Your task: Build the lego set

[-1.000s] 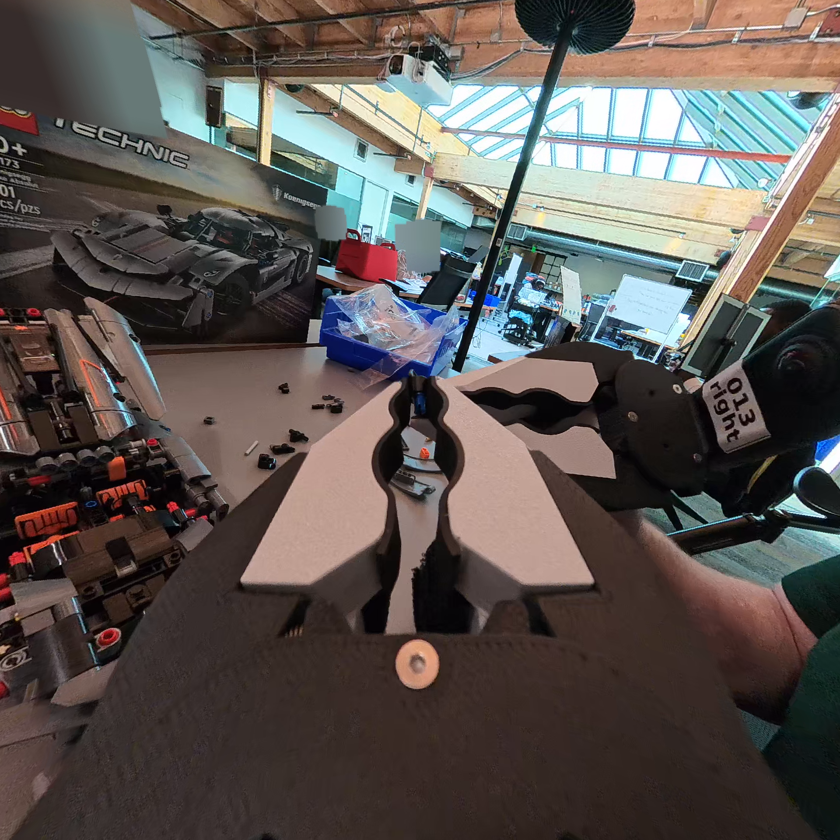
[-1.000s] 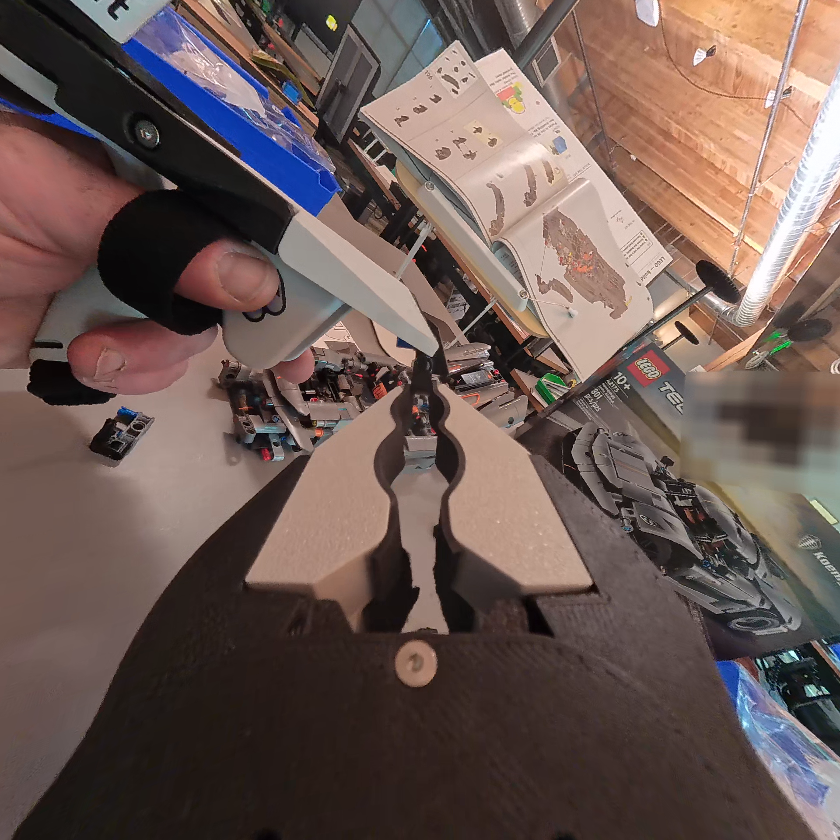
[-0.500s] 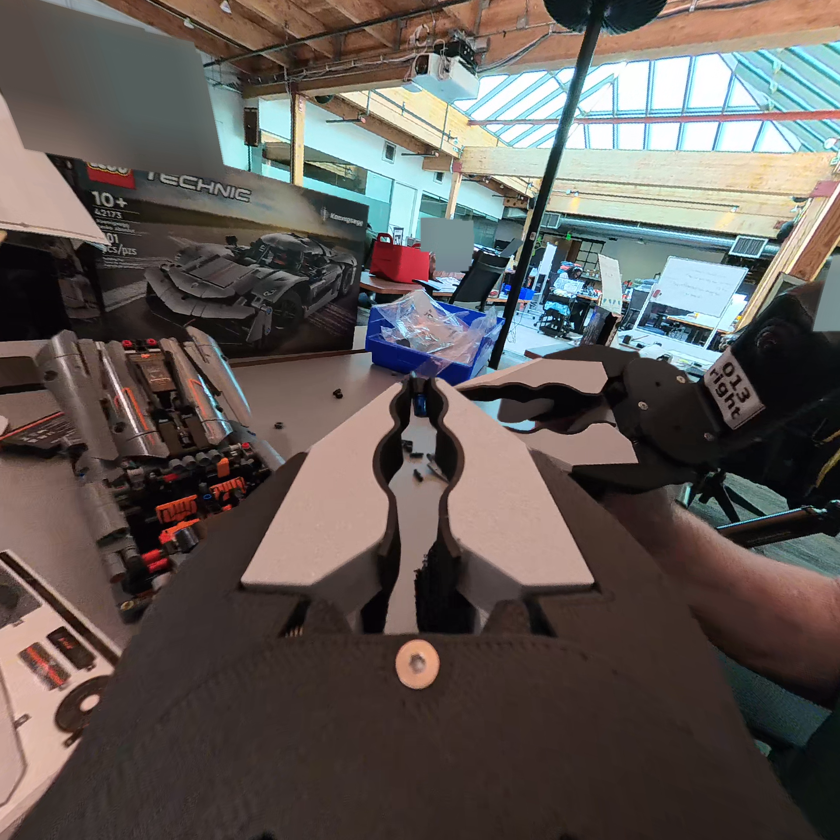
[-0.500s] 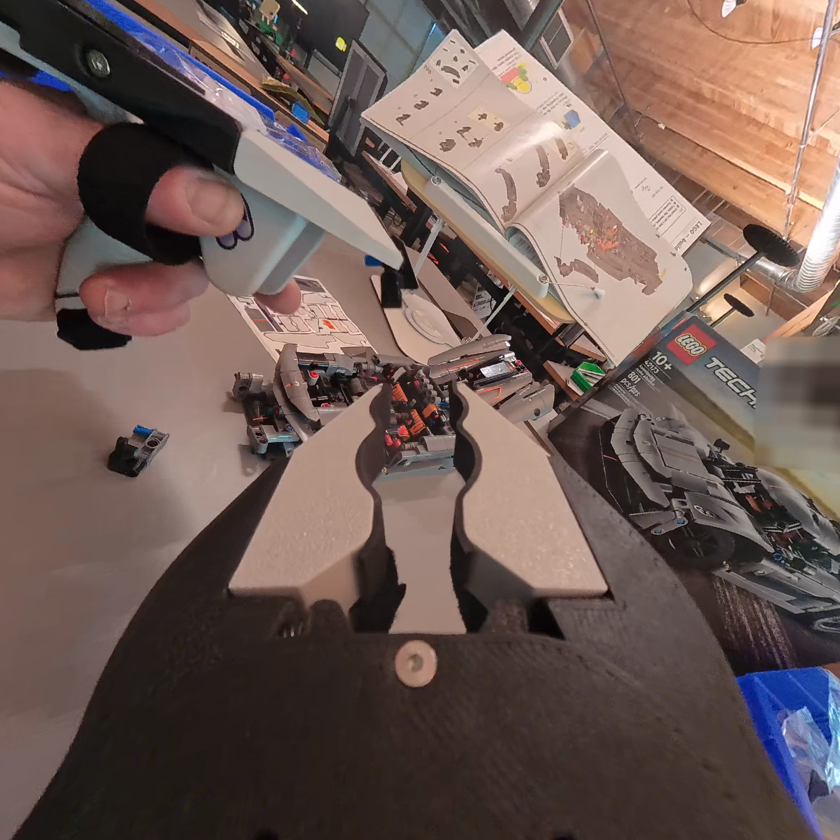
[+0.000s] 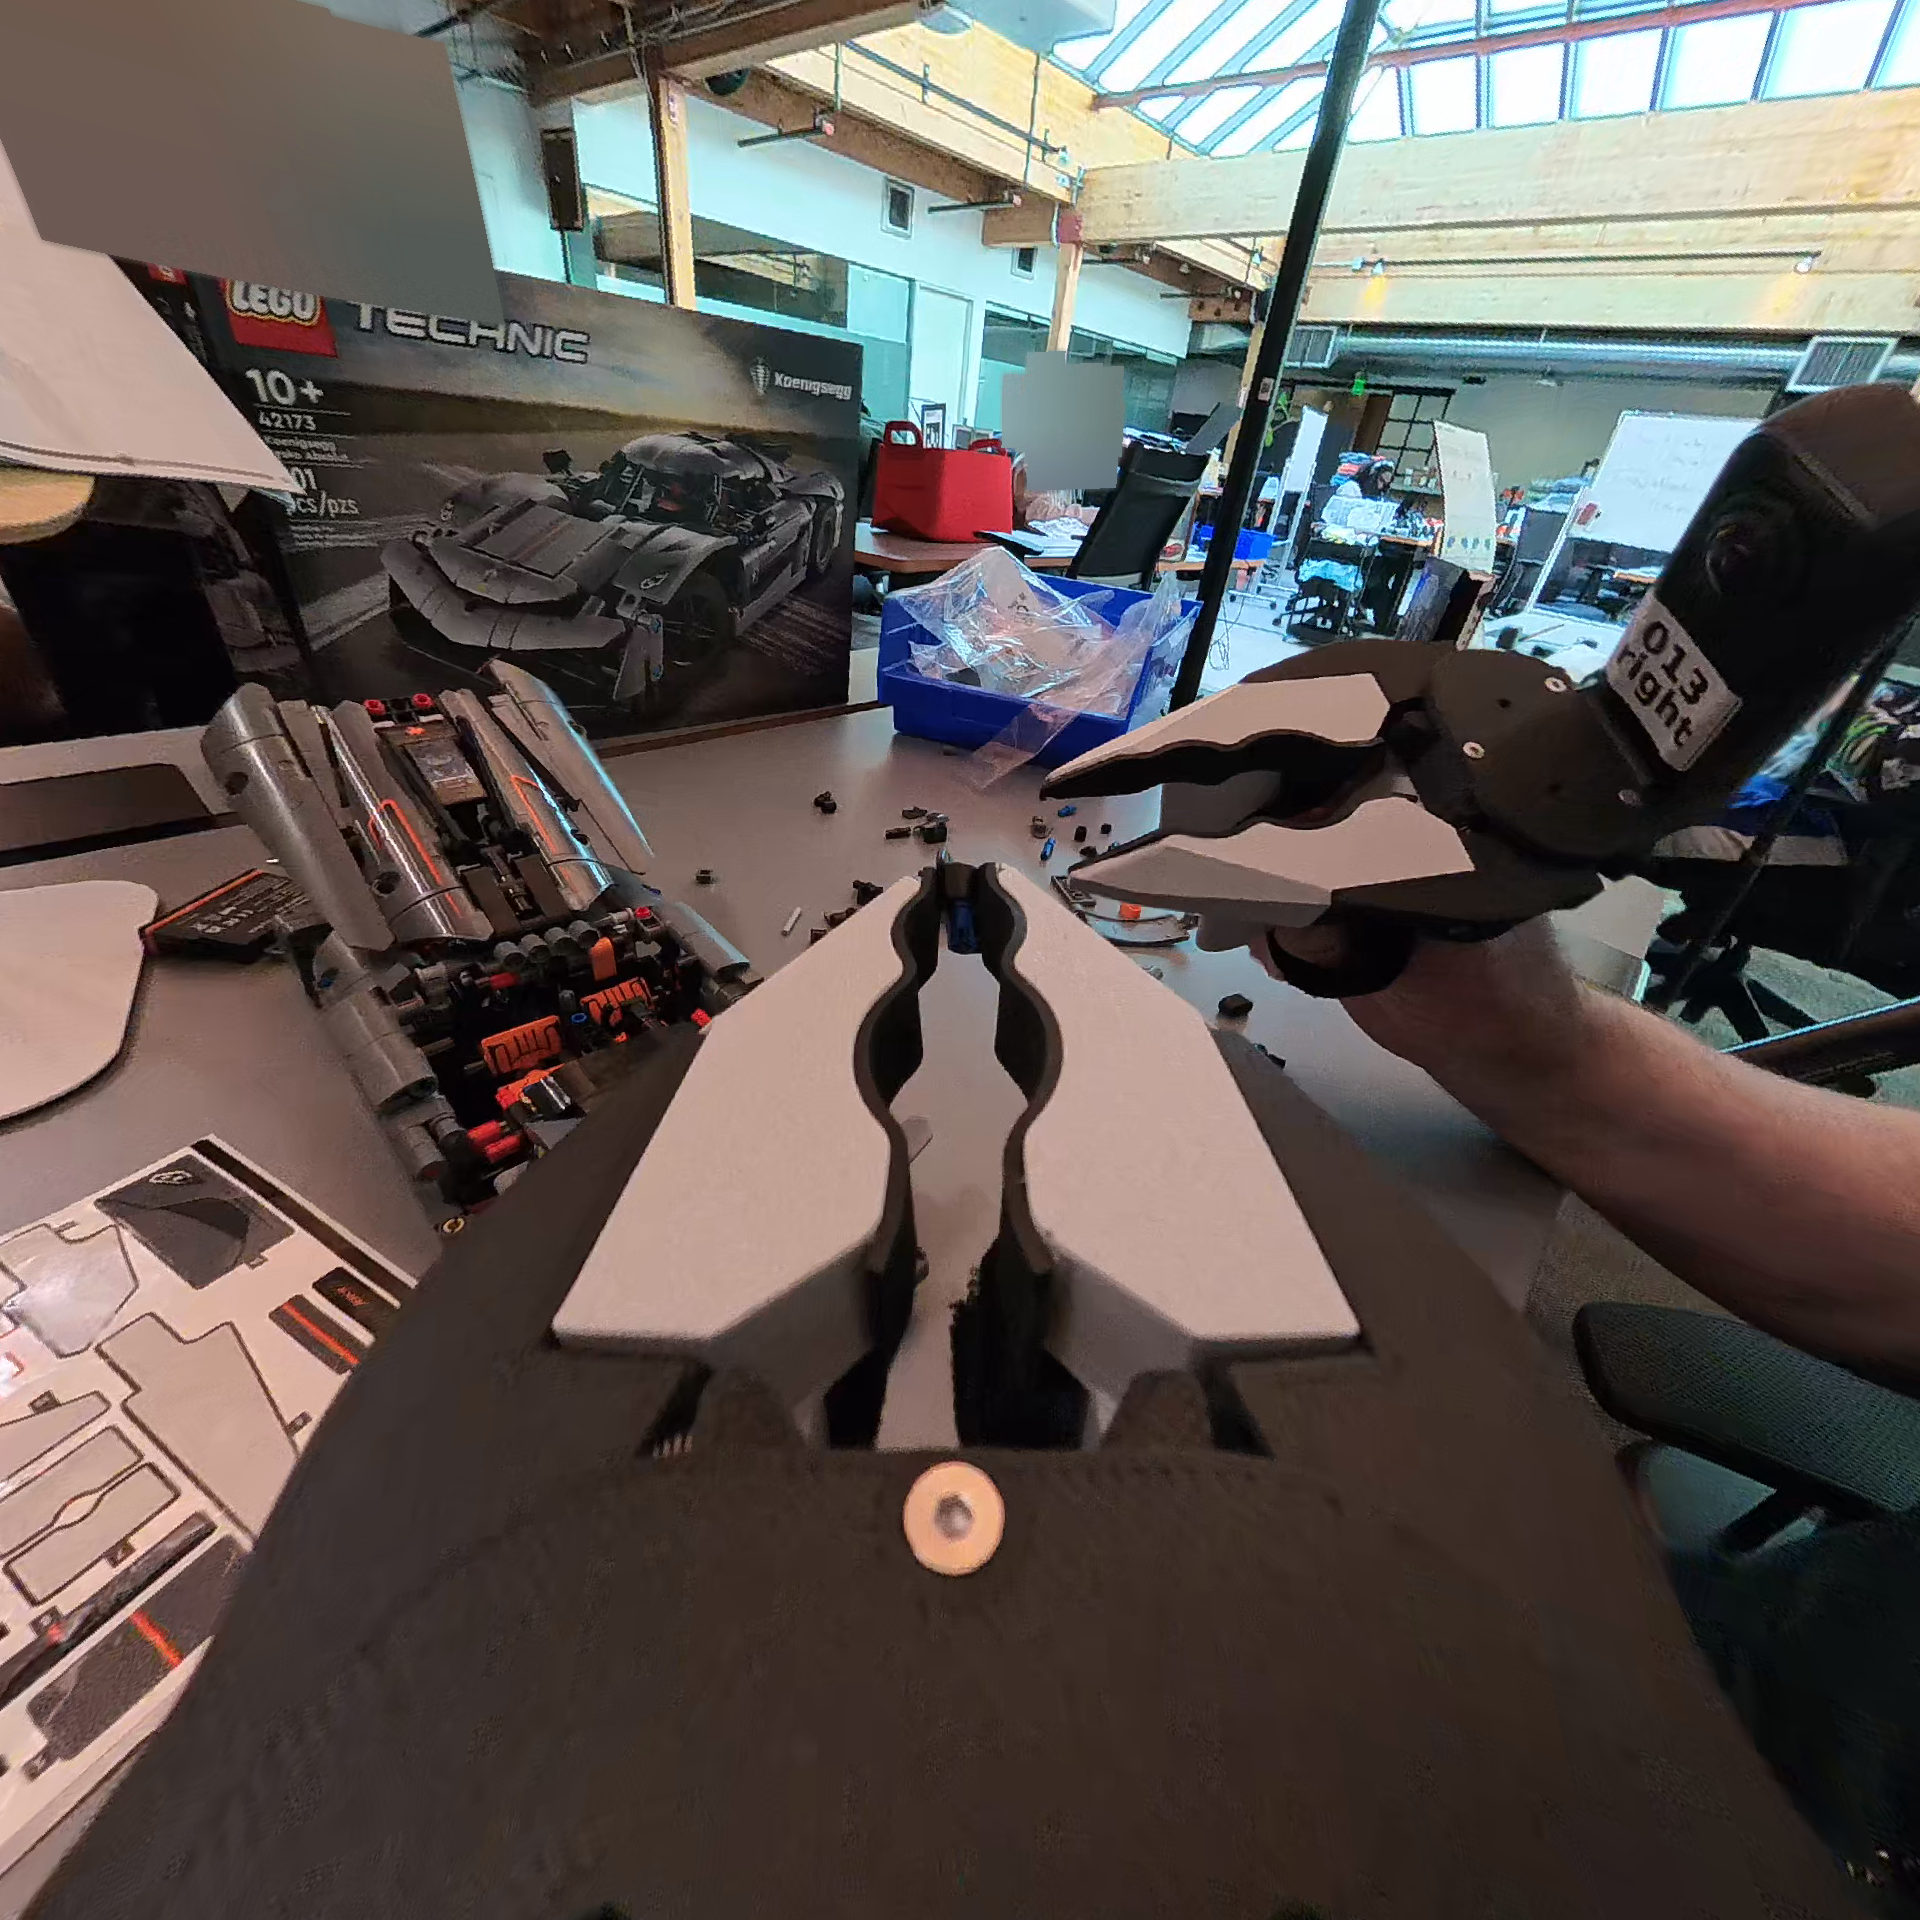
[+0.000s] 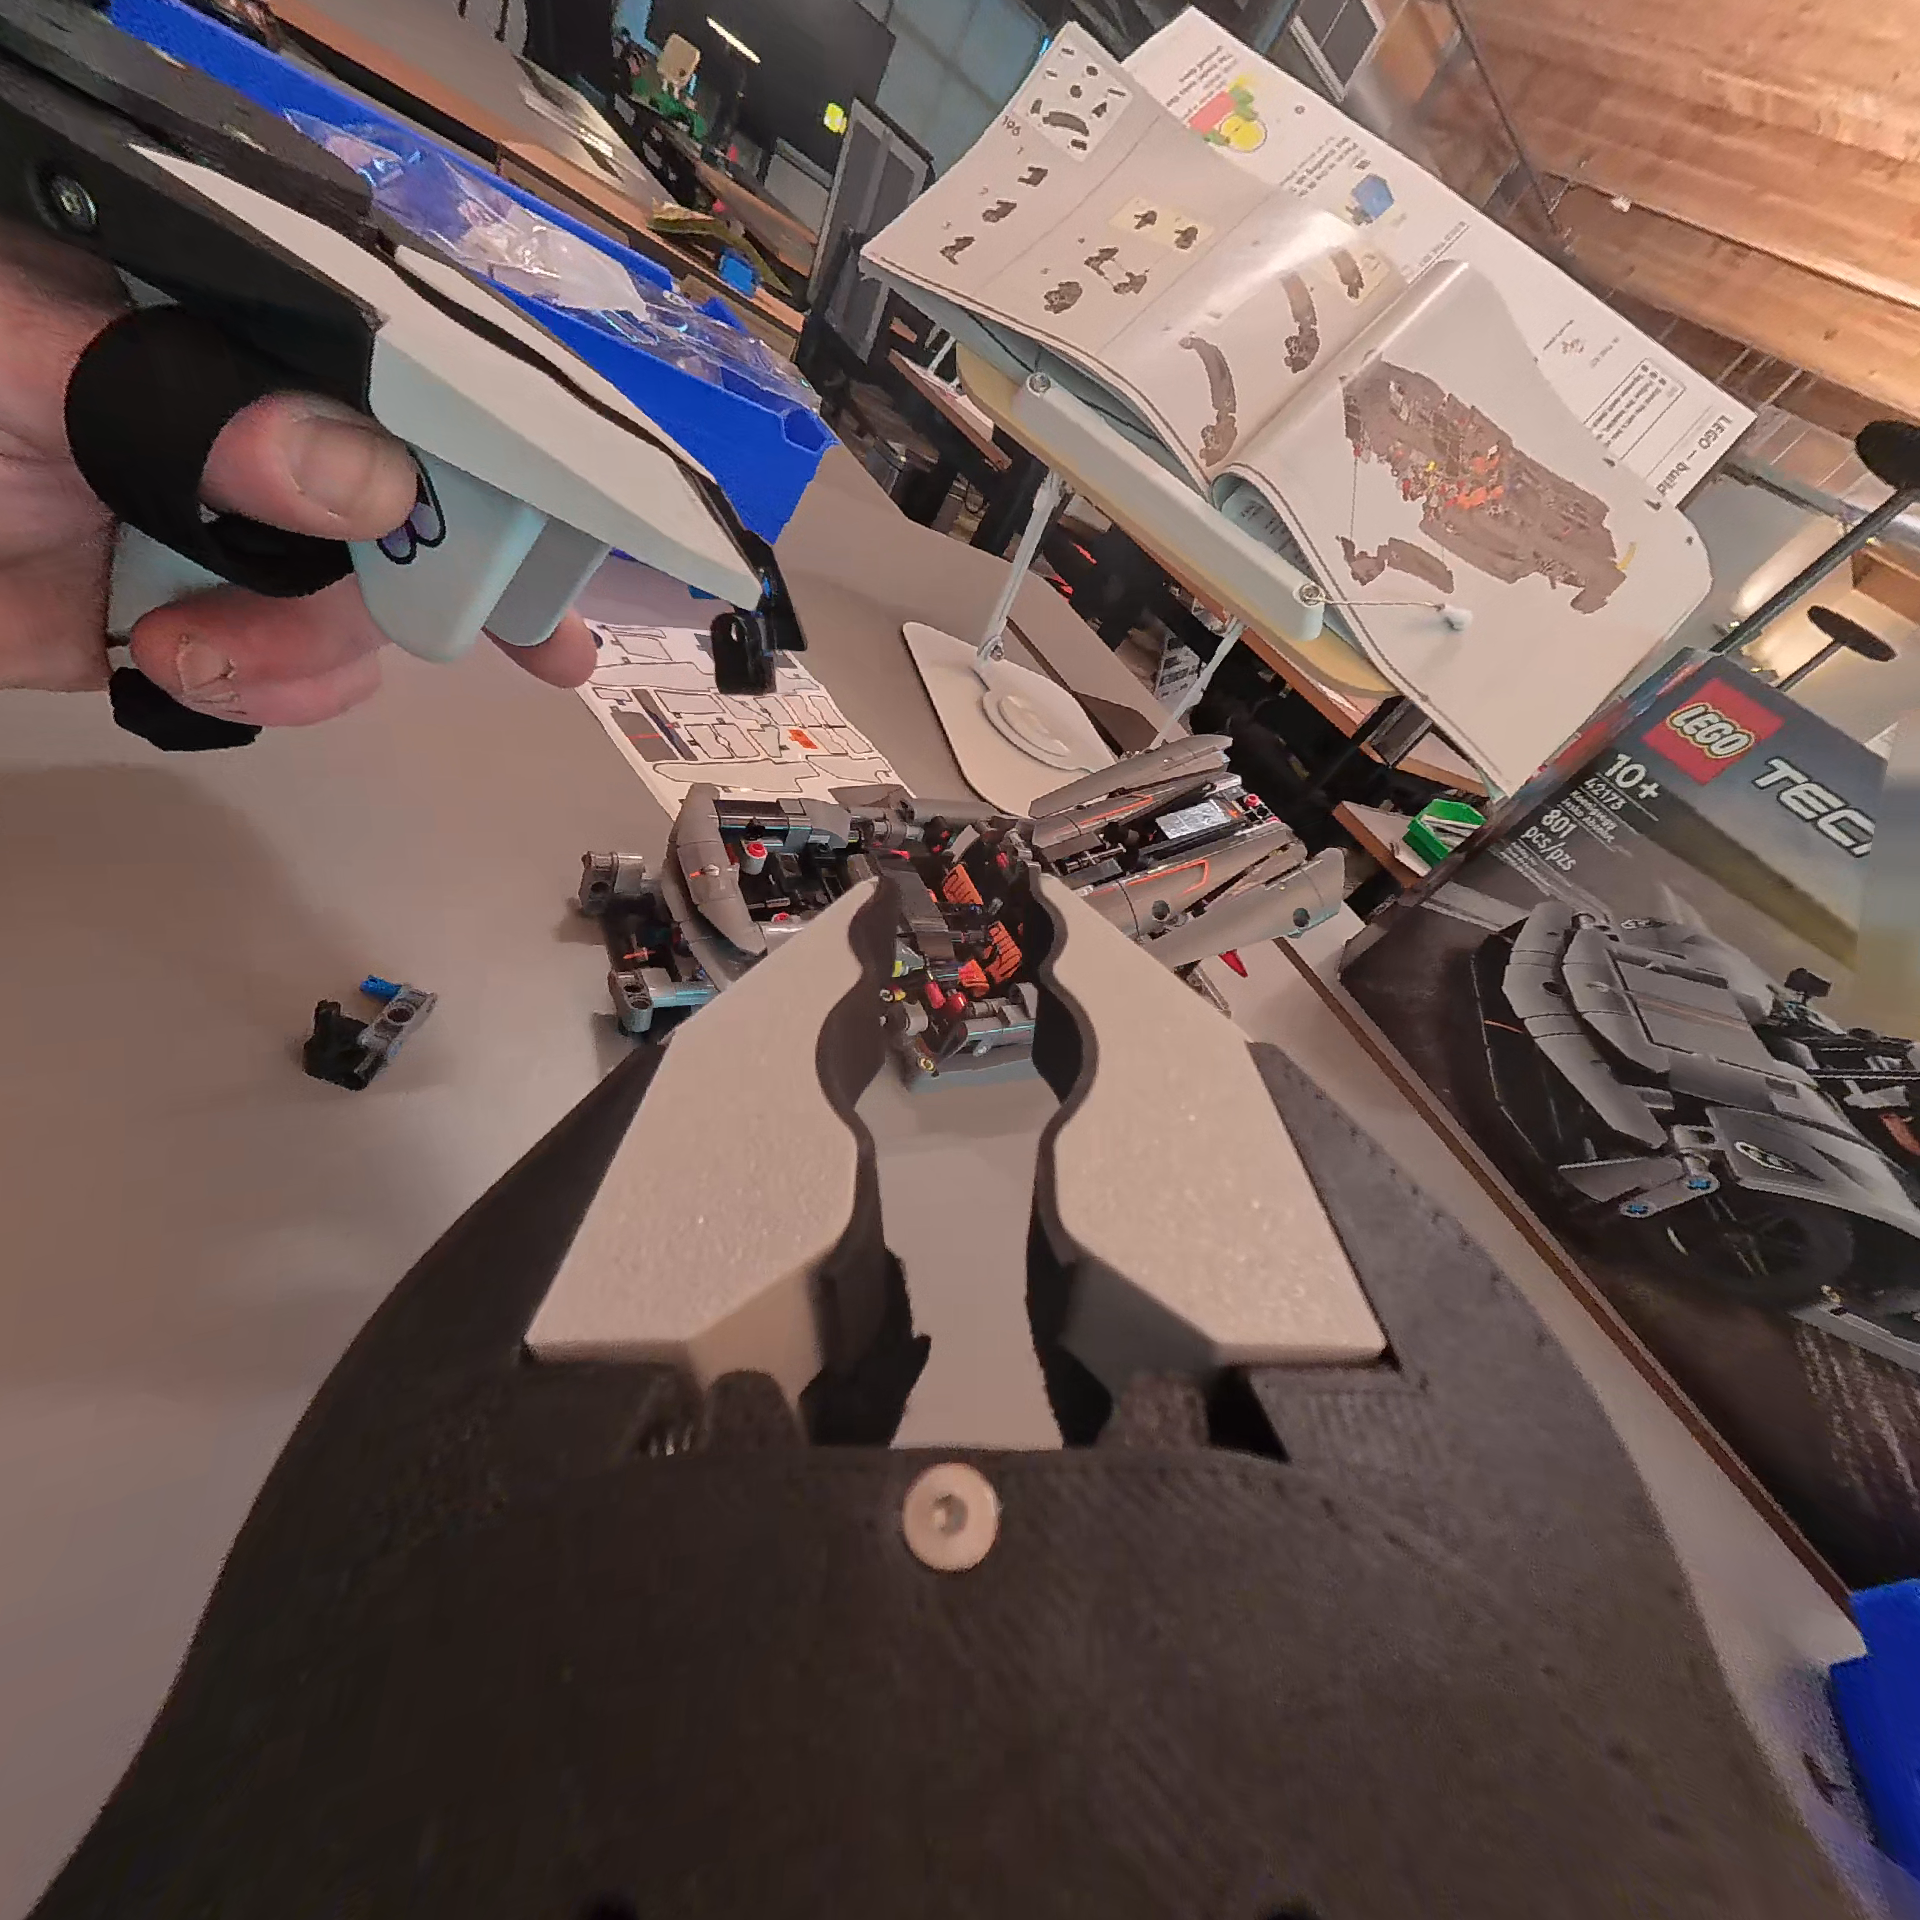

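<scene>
Our left gripper (image 5: 961, 899) fingers pinch a small black-and-blue connector piece (image 6: 746, 649) at their tips, lifted for fitting. Our right gripper (image 6: 956, 914) gapes empty. The half-built grey car model (image 5: 468, 894) lies at ten o'clock, beneath the open instruction booklet (image 6: 1299, 301).

Left gripper (image 5: 961, 899) pinched closed; right gripper (image 6: 956, 909) parted, both raised.

One half-built car model (image 5: 457, 925), one set box (image 5: 582, 499) behind it, one blue bin (image 5: 997, 707) right of it, one sticker sheet (image 5: 135, 1382), two grippers.
</scene>
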